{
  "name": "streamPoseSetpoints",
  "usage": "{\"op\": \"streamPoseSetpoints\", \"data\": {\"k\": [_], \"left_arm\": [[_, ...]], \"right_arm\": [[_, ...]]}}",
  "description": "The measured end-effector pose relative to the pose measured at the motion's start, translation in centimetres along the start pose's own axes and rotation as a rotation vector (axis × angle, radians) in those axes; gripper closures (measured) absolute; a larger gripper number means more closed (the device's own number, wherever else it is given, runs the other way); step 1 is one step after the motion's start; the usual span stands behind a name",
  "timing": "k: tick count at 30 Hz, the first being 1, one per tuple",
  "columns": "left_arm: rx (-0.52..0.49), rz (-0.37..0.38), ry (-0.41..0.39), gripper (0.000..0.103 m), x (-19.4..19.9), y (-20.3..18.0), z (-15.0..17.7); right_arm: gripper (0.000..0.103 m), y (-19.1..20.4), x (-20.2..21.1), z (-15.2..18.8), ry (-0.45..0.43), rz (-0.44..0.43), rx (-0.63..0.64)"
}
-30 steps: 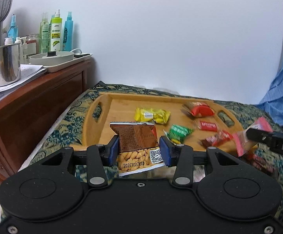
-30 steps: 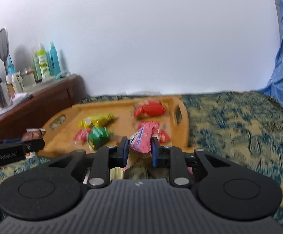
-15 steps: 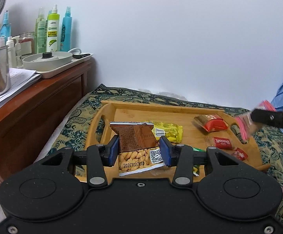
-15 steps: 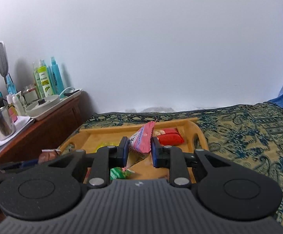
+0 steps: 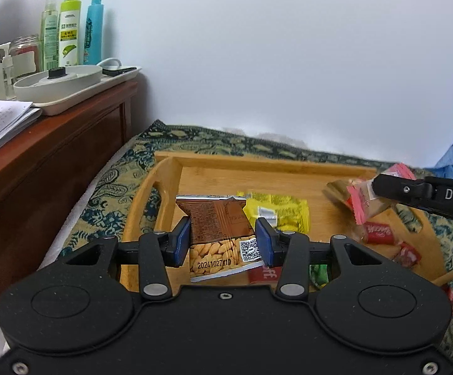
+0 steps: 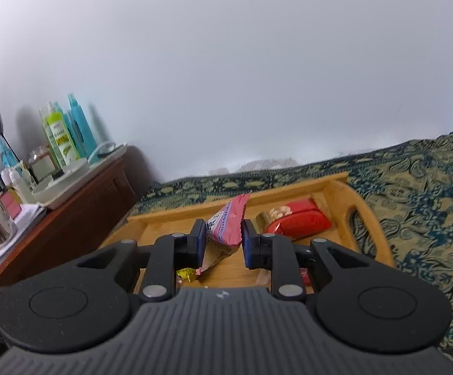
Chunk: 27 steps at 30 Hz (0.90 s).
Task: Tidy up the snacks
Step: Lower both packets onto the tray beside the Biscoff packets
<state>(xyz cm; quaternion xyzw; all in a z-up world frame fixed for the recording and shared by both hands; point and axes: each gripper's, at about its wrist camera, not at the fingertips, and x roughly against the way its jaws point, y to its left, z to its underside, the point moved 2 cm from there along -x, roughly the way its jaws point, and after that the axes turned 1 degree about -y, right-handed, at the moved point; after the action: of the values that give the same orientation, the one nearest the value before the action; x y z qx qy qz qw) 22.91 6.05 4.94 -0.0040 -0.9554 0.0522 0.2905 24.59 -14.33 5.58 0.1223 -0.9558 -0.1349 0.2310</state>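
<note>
Two packets riding over the tray, most snacks already in.
Left gripper (image 5: 223,240) is clamping a nut packet (image 5: 220,240) above the tray (image 5: 257,162)'s left end; yellow (image 5: 276,211) and red packets (image 5: 378,228) are lying inside; right gripper (image 6: 223,240) is pinching a pink packet (image 6: 228,225) over it, neither yet released.

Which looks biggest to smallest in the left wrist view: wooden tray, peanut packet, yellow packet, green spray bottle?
1. wooden tray
2. peanut packet, though nearness to the camera inflates it
3. yellow packet and green spray bottle: alike, and the bottle stands farther off
</note>
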Motion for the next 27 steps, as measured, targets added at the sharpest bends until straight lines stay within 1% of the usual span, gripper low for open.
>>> {"op": "streamPoseSetpoints", "data": {"k": [4,10,24,27], "left_arm": [[-0.019,0.0,0.024,0.061,-0.7,-0.4,0.5],[-0.052,-0.009,0.038,0.061,-1.1,-0.7,1.1],[-0.051,-0.017,0.076,0.061,-2.3,-0.7,1.7],[-0.054,-0.029,0.09,0.061,-2.5,-0.8,1.9]], "right_arm": [[0.076,-0.4,-1.0,0.9,0.024,-0.007,-0.015],[0.076,-0.6,-1.9,1.5,0.056,-0.012,0.0],[0.076,-1.5,-3.6,2.6,0.099,-0.01,-0.009],[0.076,-1.7,-3.7,2.7,0.104,-0.01,-0.015]]}}
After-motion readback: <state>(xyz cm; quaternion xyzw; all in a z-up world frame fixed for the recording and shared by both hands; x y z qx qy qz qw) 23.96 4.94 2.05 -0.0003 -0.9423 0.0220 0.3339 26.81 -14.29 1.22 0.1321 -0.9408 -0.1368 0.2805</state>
